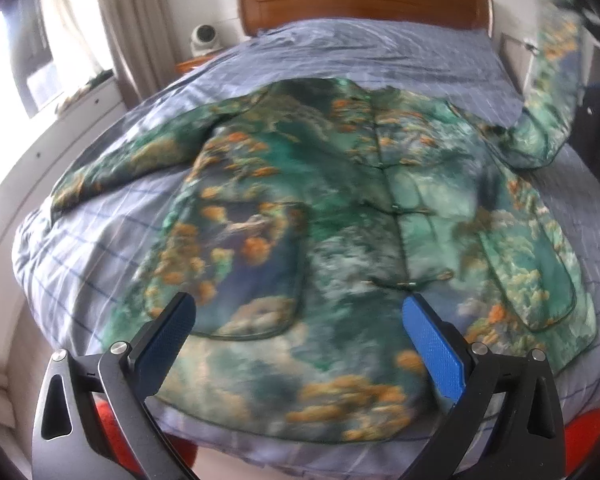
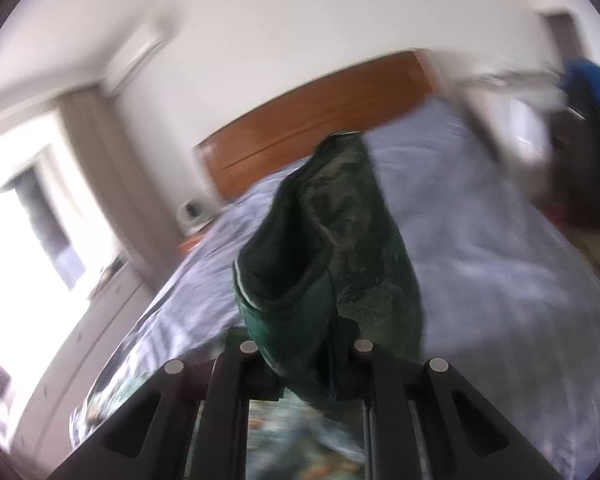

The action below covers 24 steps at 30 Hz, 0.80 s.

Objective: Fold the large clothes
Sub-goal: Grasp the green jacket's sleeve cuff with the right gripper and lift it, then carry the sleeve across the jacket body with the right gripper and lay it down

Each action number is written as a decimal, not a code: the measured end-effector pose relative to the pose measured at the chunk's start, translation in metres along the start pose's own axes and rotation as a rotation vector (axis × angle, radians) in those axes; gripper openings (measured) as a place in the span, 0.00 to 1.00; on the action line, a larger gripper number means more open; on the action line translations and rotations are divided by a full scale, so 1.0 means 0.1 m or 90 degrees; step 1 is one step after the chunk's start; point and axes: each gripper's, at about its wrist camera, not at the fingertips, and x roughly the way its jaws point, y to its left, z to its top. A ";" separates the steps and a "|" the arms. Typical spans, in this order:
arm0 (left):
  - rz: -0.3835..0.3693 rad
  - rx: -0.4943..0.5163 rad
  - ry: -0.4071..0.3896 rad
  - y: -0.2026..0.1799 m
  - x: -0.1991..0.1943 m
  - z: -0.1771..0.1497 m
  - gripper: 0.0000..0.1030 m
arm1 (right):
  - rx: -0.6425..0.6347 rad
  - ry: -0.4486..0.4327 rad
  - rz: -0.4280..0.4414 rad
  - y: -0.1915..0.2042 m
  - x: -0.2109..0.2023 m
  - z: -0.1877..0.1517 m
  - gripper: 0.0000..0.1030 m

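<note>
Sleeve [image 2: 332, 248] — seemingly in right claw [image 2: 306, 364]

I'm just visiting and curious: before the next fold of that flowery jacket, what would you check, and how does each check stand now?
1. Jacket lies spread on the bed: ok.
2. Right gripper clamps the sleeve: ok.
3. Sleeve lifted off the bed: ok.
4. Left gripper open and holding nothing: ok.
5. Front fastened: cannot tell, blurred.
</note>
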 end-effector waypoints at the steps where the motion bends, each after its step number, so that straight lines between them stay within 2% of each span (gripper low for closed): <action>1: 0.003 -0.005 -0.004 0.06 -0.02 0.00 1.00 | -0.031 0.016 0.019 0.36 0.19 0.04 0.14; 6: 0.013 -0.041 -0.015 0.42 -0.06 0.00 1.00 | -0.107 0.080 0.077 1.52 0.96 -0.15 0.14; 11: 0.025 -0.066 -0.007 0.67 0.02 -0.03 1.00 | -0.148 0.151 0.088 2.19 1.54 -0.82 0.14; 19: 0.040 -0.094 0.010 0.90 0.17 -0.04 1.00 | -0.157 0.232 0.090 2.51 2.38 -1.67 0.14; 22: 0.044 -0.101 0.012 0.94 0.18 -0.03 1.00 | -0.121 0.269 0.096 2.52 2.61 -1.95 0.26; 23: 0.045 -0.101 0.013 0.95 0.19 -0.03 1.00 | -0.106 0.290 0.106 2.51 2.71 -2.03 0.40; 24: 0.046 -0.101 0.014 0.95 0.20 -0.03 1.00 | -0.091 0.311 0.119 2.49 2.76 -2.12 0.49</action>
